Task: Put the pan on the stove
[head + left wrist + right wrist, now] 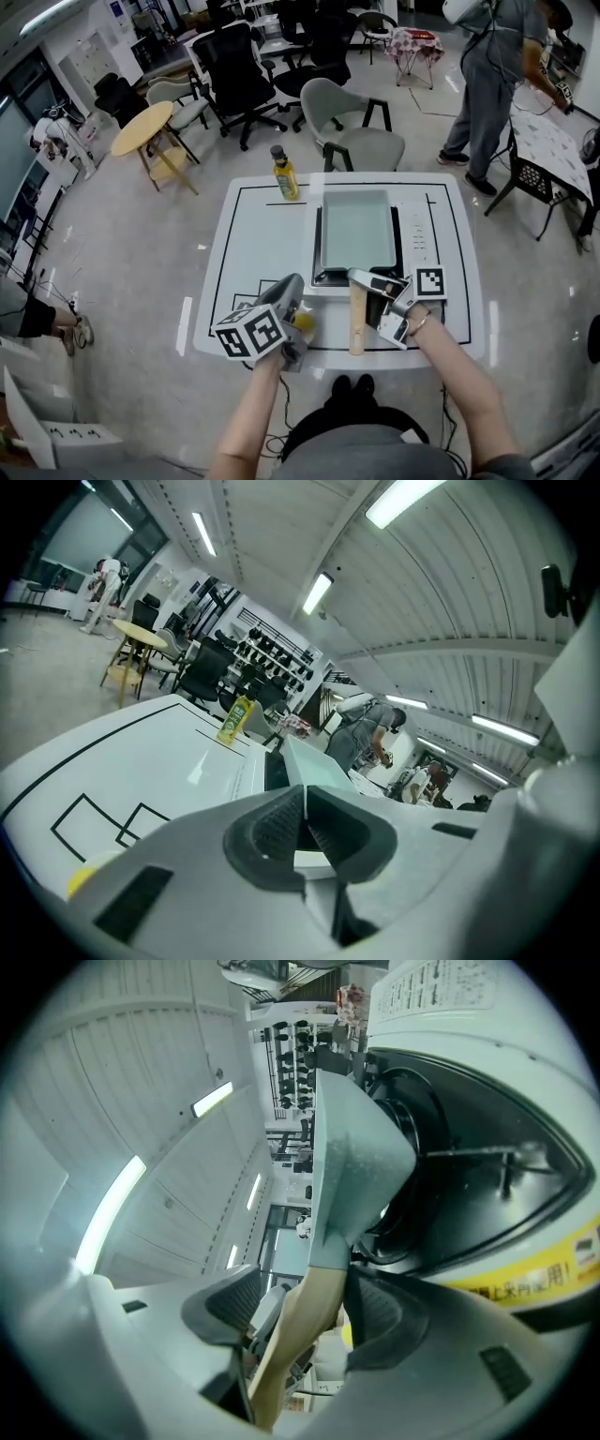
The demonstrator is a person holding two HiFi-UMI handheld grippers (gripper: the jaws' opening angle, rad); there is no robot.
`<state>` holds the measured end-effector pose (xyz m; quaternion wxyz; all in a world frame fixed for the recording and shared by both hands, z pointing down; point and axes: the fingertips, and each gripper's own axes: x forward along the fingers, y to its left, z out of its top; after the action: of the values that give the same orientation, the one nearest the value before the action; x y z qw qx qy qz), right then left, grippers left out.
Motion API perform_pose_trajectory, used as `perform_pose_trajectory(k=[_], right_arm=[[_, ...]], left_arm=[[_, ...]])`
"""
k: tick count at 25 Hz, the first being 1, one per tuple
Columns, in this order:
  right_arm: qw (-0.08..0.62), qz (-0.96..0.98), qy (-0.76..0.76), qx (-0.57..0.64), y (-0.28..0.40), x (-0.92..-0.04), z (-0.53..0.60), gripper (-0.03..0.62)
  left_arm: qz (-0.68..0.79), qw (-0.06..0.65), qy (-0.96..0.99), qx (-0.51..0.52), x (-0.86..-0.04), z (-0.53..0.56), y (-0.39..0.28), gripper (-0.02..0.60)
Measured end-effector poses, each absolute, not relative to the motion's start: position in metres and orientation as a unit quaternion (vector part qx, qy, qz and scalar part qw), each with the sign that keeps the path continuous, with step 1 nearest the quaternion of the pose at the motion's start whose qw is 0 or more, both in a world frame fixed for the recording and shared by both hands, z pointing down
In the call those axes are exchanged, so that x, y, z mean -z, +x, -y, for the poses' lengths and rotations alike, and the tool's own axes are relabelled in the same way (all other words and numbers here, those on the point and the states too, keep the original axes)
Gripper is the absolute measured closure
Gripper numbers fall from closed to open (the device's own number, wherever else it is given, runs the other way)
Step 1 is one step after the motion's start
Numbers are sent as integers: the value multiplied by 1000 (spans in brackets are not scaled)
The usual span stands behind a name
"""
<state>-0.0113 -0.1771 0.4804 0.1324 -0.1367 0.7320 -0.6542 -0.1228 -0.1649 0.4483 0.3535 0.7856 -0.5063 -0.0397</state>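
There was one pan (357, 230), one stove (417, 234), one bottle (285, 175) at eleven o'clock of the pan, one white table (251, 246), one left gripper (294, 281), one right gripper (361, 276).

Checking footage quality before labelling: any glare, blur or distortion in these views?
Head view: fisheye curves the white table, glossy floor shows glare streaks. Left gripper view: ceiling strip light blown out. Right gripper view: pale wooden pan handle blurred close-up.

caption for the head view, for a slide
pan on the stove, right tongs open around its wooden handle, left tongs alongside
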Motion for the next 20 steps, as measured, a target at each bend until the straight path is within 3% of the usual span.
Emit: perform_pose_trajectory(k=[11, 20], right_arm=[[120, -766, -220, 591, 34, -473, 162, 364], [45, -829, -415, 373, 99, -437, 173, 538]], left_arm=[[503, 350, 790, 34, -452, 170, -113, 566], [518, 300, 801, 4, -447, 175, -108, 566]])
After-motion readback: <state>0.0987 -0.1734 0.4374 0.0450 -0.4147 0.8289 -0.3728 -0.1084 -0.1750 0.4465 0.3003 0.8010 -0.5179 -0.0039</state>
